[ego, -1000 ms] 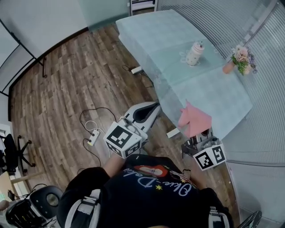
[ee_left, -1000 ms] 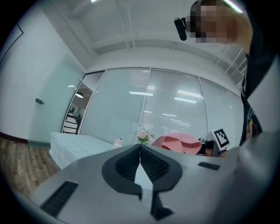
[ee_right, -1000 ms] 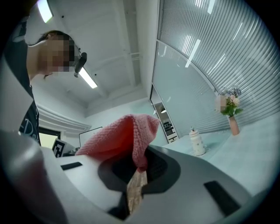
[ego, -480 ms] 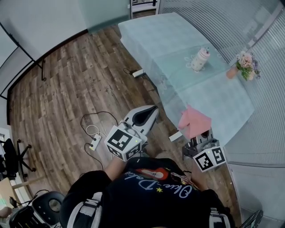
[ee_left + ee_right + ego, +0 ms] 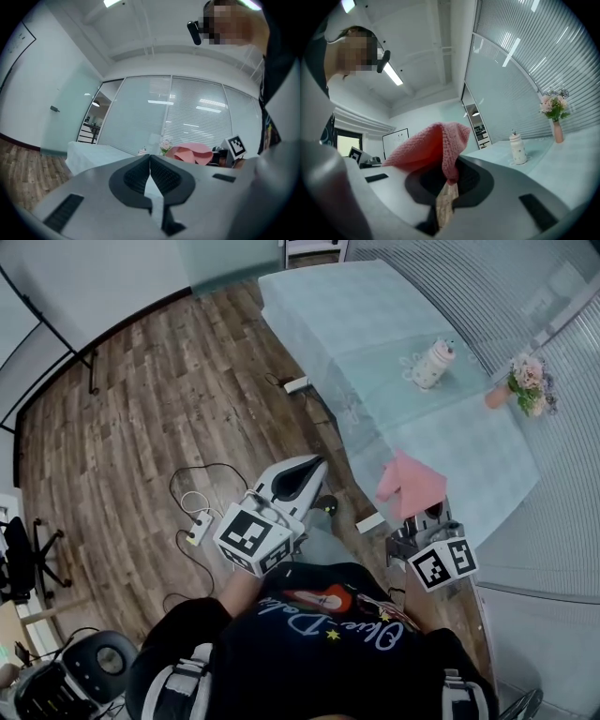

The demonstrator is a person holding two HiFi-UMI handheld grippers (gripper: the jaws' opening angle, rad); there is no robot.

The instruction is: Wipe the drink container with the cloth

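Right hand-held gripper (image 5: 450,176) is clamped on a pink knitted cloth (image 5: 433,145), its soft folds bunched over the dark ribbed pads. Left hand-held gripper (image 5: 150,161) is closed, with nothing between its jaws. Drink container (image 5: 433,363): small white bottle, upright on the pale green covered surface (image 5: 347,315), well apart from both grippers. Pink flowers (image 5: 528,390) stand further along the surface. Cables (image 5: 192,498) lie on the wood floor (image 5: 122,409).

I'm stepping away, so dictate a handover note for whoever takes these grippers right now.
Left gripper: shut, empty, held over the floor beside the table.
Right gripper: shut on the pink cloth, at the table's near edge.
Drink container: upright on the table, far from both grippers.
Done: cloth is in hand.
To do: bring the cloth to the container and wipe it.
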